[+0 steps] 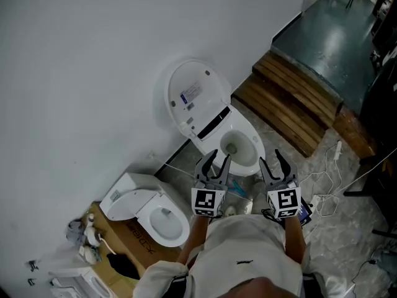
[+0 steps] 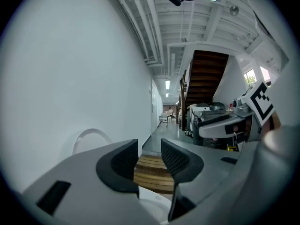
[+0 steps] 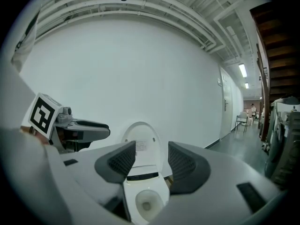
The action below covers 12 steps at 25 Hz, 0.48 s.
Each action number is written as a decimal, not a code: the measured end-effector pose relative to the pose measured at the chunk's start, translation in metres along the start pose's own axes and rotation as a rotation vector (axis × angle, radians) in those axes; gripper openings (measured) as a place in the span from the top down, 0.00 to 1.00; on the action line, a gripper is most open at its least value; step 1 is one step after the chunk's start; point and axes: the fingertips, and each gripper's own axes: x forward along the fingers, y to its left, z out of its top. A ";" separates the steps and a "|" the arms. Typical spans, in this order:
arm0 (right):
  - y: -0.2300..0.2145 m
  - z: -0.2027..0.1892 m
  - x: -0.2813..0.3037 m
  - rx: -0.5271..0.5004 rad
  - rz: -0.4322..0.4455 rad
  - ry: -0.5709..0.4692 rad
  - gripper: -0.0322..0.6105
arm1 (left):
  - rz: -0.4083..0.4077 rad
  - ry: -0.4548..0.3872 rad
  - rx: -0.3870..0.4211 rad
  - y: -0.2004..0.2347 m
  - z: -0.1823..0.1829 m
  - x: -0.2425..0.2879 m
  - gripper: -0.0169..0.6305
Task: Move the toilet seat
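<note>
The toilet seat (image 1: 189,98) is standing up against the wall (image 1: 93,73), ahead of both grippers and touching neither. The left gripper (image 1: 221,156) is showing a thin empty gap. The right gripper (image 1: 270,158) is gaping a bit wider, empty too.

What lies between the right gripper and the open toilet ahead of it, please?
Nothing: the right gripper view shows the toilet through the right gripper's parted jaws, with only air between.
</note>
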 end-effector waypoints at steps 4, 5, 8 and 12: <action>-0.030 -0.006 0.028 -0.004 0.056 0.036 0.59 | 0.051 0.022 -0.042 0.002 -0.011 0.033 0.71; -0.038 -0.007 0.036 -0.002 0.072 0.042 0.59 | 0.064 0.028 -0.048 0.003 -0.012 0.042 0.71; -0.060 -0.010 0.060 0.001 0.131 0.061 0.59 | 0.108 0.044 -0.072 0.006 -0.017 0.068 0.71; -0.080 -0.023 0.090 -0.003 0.212 0.103 0.59 | 0.172 0.075 -0.112 0.010 -0.033 0.094 0.71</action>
